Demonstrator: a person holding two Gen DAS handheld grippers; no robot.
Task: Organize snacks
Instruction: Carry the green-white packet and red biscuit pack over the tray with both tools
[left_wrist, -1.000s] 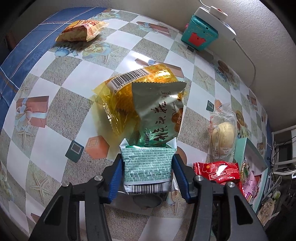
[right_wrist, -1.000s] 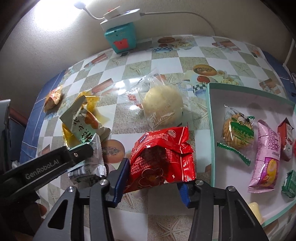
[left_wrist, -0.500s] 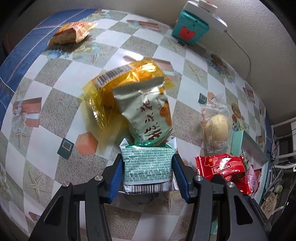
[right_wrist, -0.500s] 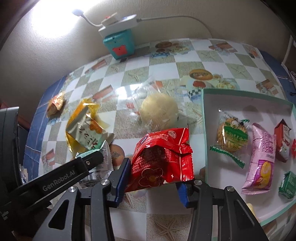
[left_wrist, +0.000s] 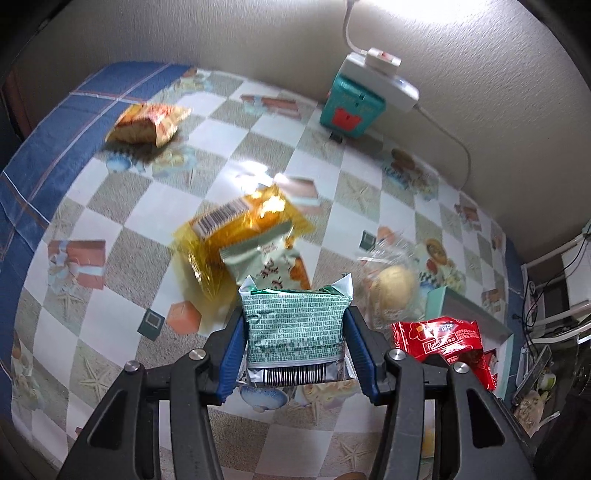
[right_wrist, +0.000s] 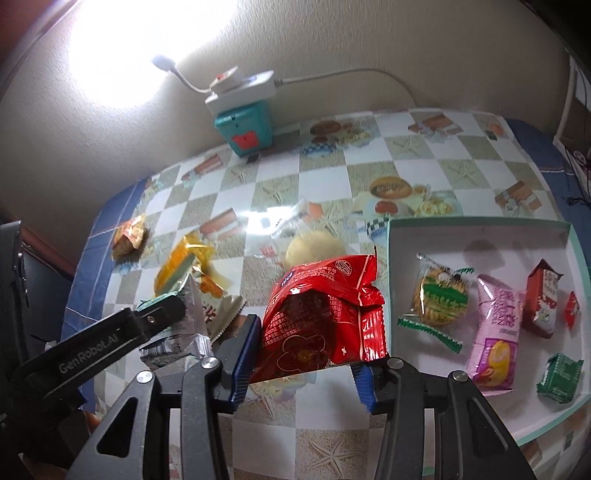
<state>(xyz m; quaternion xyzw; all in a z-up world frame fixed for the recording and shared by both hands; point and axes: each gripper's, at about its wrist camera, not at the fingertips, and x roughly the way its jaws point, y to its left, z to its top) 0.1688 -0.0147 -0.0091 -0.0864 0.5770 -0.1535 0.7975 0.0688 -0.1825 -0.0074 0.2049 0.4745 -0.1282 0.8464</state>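
Snacks lie scattered over a checkered tablecloth (left_wrist: 110, 206), and two of them are held clear of it. The left gripper (left_wrist: 295, 343) has its blue pads pressed against both sides of a green-and-silver packet (left_wrist: 295, 325), which sits upright between the fingers with its barcode end nearest the camera. The right gripper (right_wrist: 306, 365) is clamped on a red packet (right_wrist: 321, 314); the left pad presses its side, while the right pad is mostly hidden beneath the packet's lower edge.

On the cloth behind the green packet lie a yellow wrapper (left_wrist: 236, 236) and a pale green packet (left_wrist: 269, 266) overlapping it. An orange packet (left_wrist: 147, 123) rests well apart, near the blue border of the cloth. A round bun in clear wrap (right_wrist: 314, 247) lies just beside the teal-rimmed box (right_wrist: 480, 223).

Inside that box, seen from the right wrist, are a wrapped cookie (right_wrist: 439, 295), a pink packet (right_wrist: 495, 332), a red-and-white packet (right_wrist: 543, 302) and a small green packet (right_wrist: 559, 376). A teal cube with a power strip on top (right_wrist: 243, 125) stands against the wall.
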